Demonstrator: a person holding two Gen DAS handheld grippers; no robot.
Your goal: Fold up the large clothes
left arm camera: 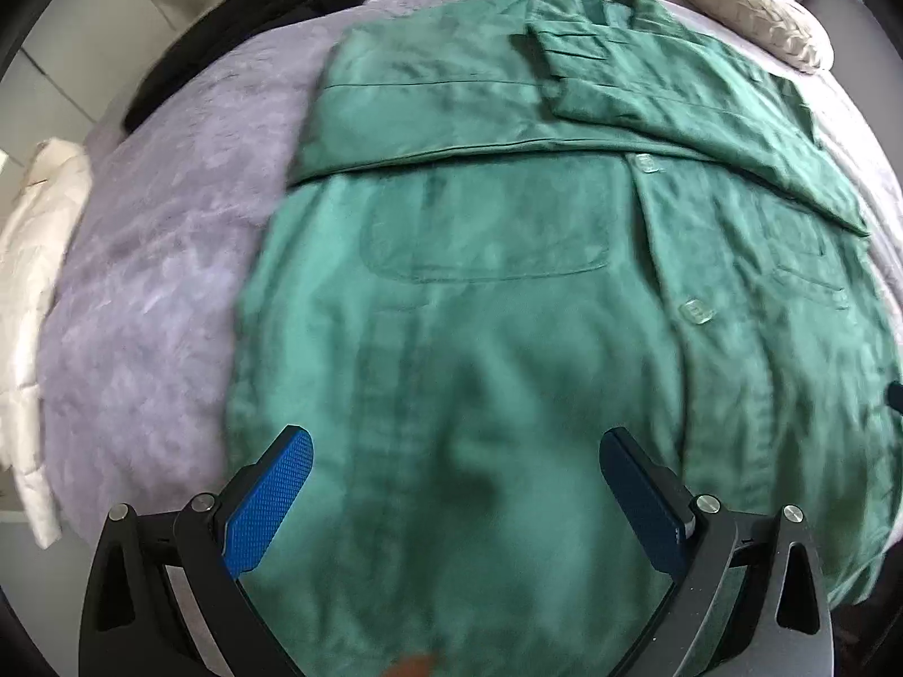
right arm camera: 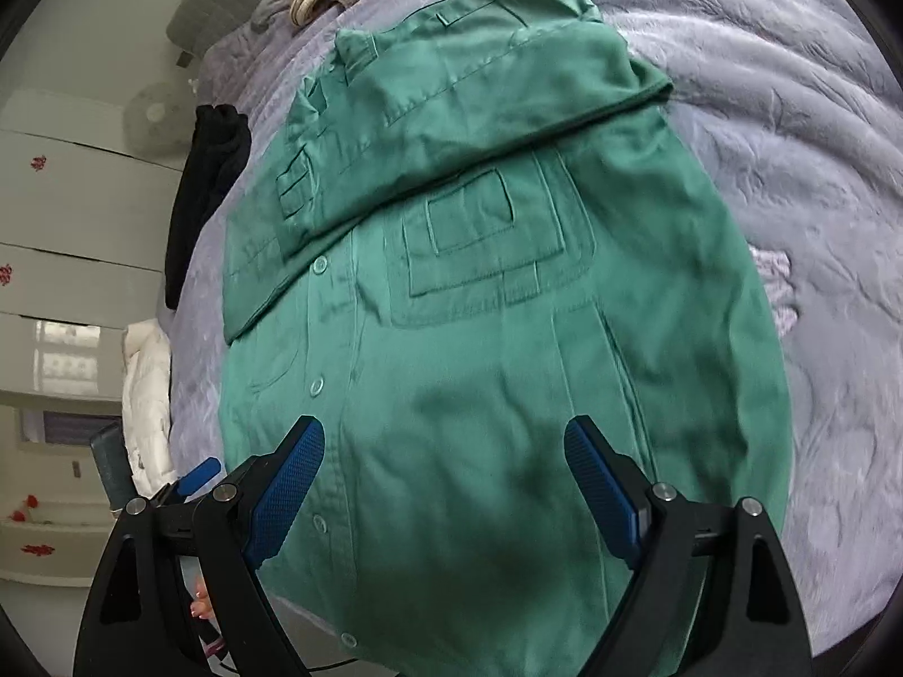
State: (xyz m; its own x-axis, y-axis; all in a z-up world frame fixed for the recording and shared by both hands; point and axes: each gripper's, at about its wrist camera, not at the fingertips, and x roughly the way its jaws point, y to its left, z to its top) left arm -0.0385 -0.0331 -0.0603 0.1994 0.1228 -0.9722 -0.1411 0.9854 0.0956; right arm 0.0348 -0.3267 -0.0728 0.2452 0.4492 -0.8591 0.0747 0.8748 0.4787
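A large green button-up shirt (left arm camera: 485, 304) lies flat, front up, on a lilac bedspread (left arm camera: 158, 259). Both sleeves are folded across its chest, one sleeve (left arm camera: 666, 96) with its cuff on top. The shirt also shows in the right wrist view (right arm camera: 496, 350), with a chest pocket (right arm camera: 485, 237) and buttons. My left gripper (left arm camera: 454, 451) is open and empty, above the shirt's lower part. My right gripper (right arm camera: 446, 440) is open and empty, above the shirt's lower part near the button placket. The left gripper's blue tip (right arm camera: 197, 474) shows at the right view's left edge.
A black garment (left arm camera: 254, 17) lies at the bed's far left edge. A white puffy garment (left arm camera: 34, 293) hangs off the left side. A cream pillow (left arm camera: 745, 5) lies at the head. White cabinets (right arm camera: 68, 214) and a fan (right arm camera: 155, 113) stand beside the bed.
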